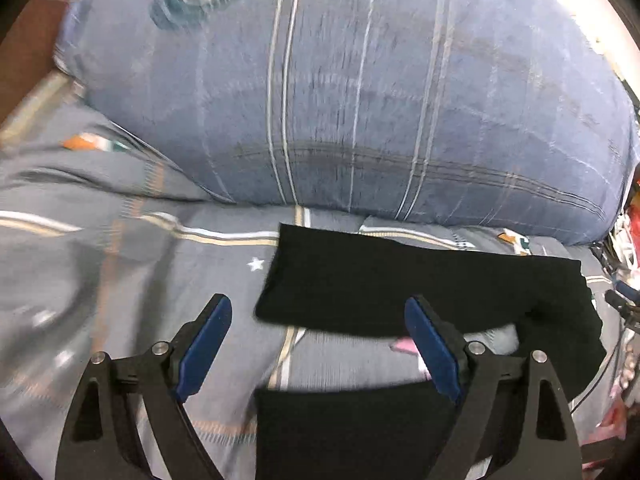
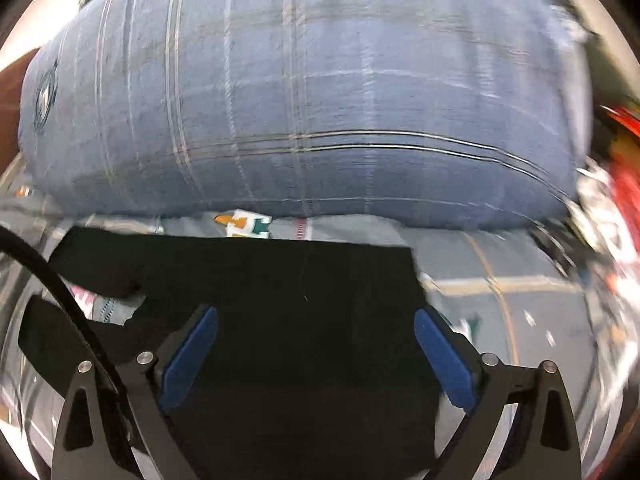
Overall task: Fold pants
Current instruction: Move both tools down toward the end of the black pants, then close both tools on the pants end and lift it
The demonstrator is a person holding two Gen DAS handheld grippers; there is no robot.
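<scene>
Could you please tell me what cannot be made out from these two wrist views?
- Black fabric pants: the near end runs off the left wrist view's bottom edge, partly behind the open left gripper.
- Waist or hem: unclear in the right wrist view; open right gripper frames plain black cloth.
- Red clutter beside the large blue plaid cushion: motion blur makes it unidentifiable.
- Printed grey bedsheet: pattern smeared.

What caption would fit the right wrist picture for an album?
Open right gripper hovering over black pants spread on a patterned bedsheet, blue plaid pillow behind.
</scene>
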